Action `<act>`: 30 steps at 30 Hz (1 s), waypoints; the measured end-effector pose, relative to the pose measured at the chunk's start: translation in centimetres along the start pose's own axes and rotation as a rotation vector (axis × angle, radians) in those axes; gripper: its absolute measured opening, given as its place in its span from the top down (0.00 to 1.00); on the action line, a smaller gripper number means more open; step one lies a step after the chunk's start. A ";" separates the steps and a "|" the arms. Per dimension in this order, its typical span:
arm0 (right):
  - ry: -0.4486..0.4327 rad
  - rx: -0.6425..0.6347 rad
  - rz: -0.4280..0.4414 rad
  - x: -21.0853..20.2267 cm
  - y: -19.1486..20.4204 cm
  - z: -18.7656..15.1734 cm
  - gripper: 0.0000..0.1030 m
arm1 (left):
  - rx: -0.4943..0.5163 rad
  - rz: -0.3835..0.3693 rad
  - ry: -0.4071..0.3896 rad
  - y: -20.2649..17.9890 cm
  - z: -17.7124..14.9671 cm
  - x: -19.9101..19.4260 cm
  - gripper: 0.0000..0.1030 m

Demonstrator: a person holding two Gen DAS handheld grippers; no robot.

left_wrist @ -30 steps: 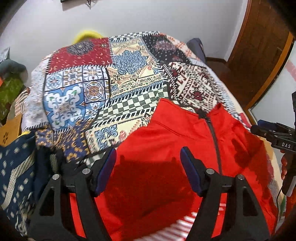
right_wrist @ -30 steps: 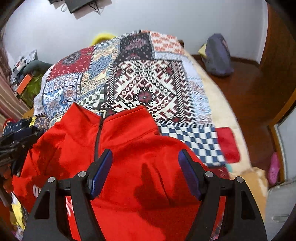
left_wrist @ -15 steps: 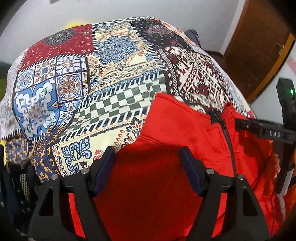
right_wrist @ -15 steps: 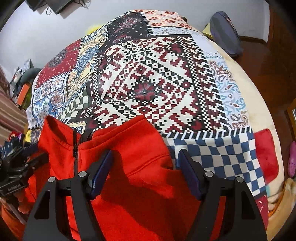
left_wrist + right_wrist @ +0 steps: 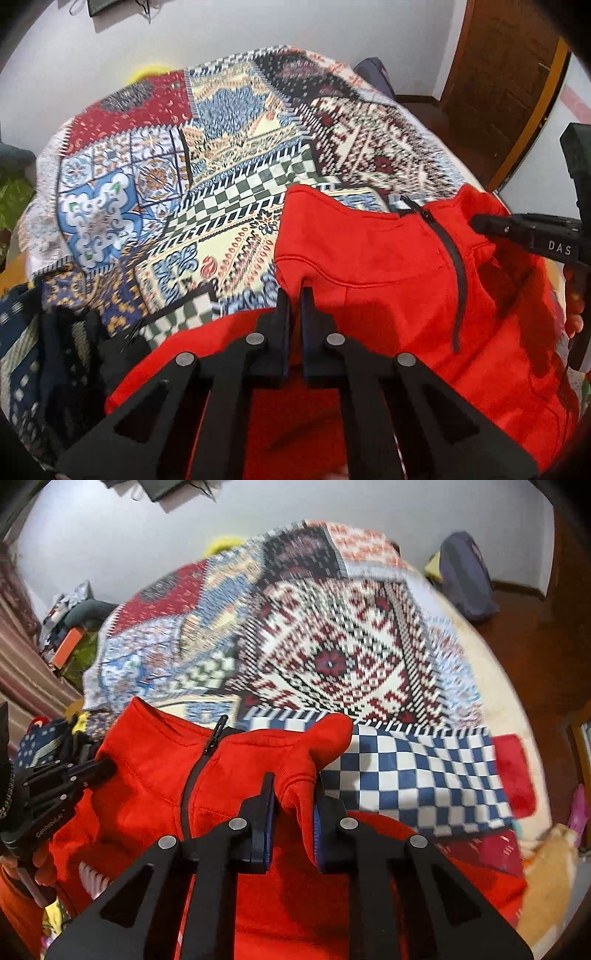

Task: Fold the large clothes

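Here we clamp one red jacket [image 5: 388, 295], both tools pinching folds at its shoulders: the left gripper [image 5: 294, 295] nearly closed, the right gripper [image 5: 294, 782] bunching cloth. It lies on one patchwork bedspread [image 5: 229, 158]. Beyond, a white wall [image 5: 258, 513]; only the right wrist view shows the purple bag [image 5: 467, 578].

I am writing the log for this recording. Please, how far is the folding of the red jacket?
Early stage. Done: the red jacket lies front-up on the patchwork bedspread, zipper closed. In hand: the left gripper and right gripper are each shut on the shoulder fabric beside the collar. Left: no fold is visible yet.
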State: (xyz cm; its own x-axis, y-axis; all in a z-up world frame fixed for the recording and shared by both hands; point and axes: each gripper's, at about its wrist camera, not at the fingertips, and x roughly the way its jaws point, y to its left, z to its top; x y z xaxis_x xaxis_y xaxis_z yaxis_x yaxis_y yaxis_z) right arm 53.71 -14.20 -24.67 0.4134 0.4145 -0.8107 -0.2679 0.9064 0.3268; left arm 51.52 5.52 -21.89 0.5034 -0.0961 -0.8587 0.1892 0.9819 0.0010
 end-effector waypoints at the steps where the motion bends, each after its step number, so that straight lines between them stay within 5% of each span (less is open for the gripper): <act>1: -0.009 -0.006 0.001 -0.8 0.4 -0.2 0.86 | 0.003 -0.004 -0.012 -0.3 -0.3 -1.2 0.97; 13: -0.083 -0.095 0.016 -11.3 4.1 -6.7 0.86 | 0.059 -0.058 -0.106 -3.9 -8.0 -14.1 0.97; 30: 0.005 -0.070 -0.002 -11.8 4.2 -18.7 0.84 | 0.037 -0.070 0.014 -7.0 -22.1 -13.6 0.96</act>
State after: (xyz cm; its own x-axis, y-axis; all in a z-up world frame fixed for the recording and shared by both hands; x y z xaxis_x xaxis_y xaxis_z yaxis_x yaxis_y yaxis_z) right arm 31.42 -16.84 -22.82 0.4100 0.4122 -0.8136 -0.3277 0.8990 0.2904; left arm 24.73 3.60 -21.54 0.4763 -0.1622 -0.8642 0.2545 0.9662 -0.0411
